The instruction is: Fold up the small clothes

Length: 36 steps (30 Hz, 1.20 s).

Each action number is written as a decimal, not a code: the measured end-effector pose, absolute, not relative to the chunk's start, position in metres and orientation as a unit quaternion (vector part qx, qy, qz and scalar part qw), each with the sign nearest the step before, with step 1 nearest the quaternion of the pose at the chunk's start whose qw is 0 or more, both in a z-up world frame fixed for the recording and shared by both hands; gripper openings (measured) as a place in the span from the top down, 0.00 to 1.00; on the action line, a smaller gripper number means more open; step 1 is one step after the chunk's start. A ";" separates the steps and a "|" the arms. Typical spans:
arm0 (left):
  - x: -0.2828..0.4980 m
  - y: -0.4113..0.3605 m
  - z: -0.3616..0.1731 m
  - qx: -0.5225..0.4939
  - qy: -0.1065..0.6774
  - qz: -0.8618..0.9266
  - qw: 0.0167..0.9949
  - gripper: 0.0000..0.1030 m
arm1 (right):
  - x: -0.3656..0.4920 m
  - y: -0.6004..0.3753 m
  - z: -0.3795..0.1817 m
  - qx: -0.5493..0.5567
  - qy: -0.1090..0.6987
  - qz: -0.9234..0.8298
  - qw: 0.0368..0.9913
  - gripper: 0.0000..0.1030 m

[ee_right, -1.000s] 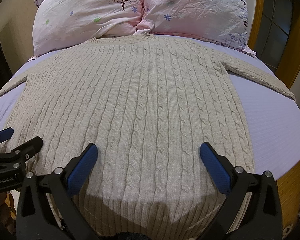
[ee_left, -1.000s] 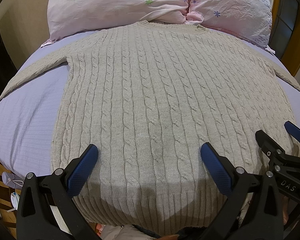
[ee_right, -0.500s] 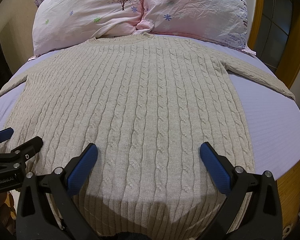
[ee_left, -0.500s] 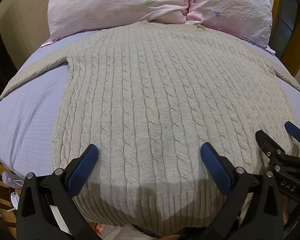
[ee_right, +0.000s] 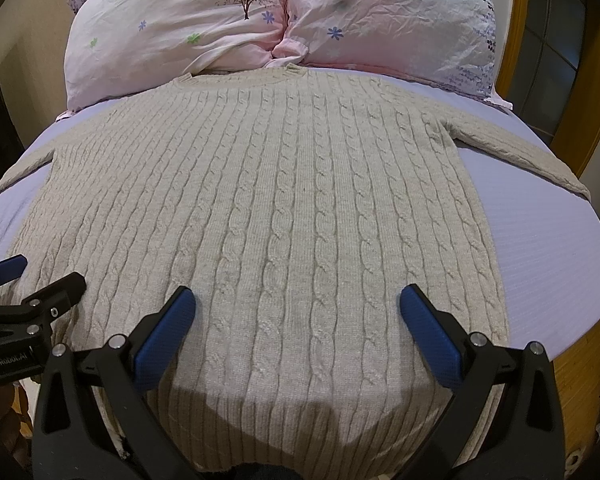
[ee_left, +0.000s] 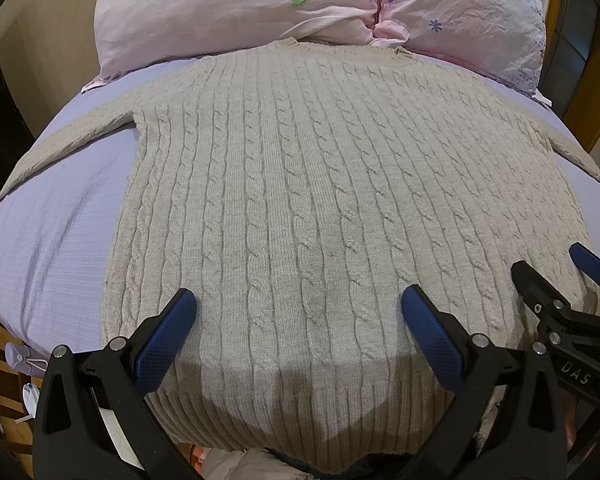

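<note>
**A:** Where is the garment?

**B:** A beige cable-knit sweater (ee_left: 300,208) lies flat on a lilac bed sheet (ee_left: 60,240), collar touching two pink pillows (ee_left: 260,4), sleeves spread outward.

**A:** What might go wrong?

**B:** In my judgement, thick knit could slip or bunch if only one layer is pinched, skewing the fold.

**A:** And the grippers?

**B:** The left gripper (ee_left: 298,310) and right gripper (ee_right: 296,308) hover side by side above the sweater's hem, fingers spread wide, grasping nothing.

A home bedroom: bed (ee_left: 52,240) with floral pink pillows (ee_right: 204,28).
</note>
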<state>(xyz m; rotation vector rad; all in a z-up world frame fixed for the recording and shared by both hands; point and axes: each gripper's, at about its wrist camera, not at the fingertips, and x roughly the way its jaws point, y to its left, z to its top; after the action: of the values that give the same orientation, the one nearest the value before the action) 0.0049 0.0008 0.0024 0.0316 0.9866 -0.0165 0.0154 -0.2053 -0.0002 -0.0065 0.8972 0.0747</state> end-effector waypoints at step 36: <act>0.042 0.243 0.028 -0.311 0.267 0.056 0.910 0.01 | 0.114 -0.672 -0.032 0.519 0.261 -0.240 0.778 0.93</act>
<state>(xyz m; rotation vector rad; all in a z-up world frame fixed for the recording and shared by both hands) 0.0418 0.2434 0.0282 -0.6409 0.5502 0.1165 0.1135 -0.6715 -0.0324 1.1226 0.5655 -0.5188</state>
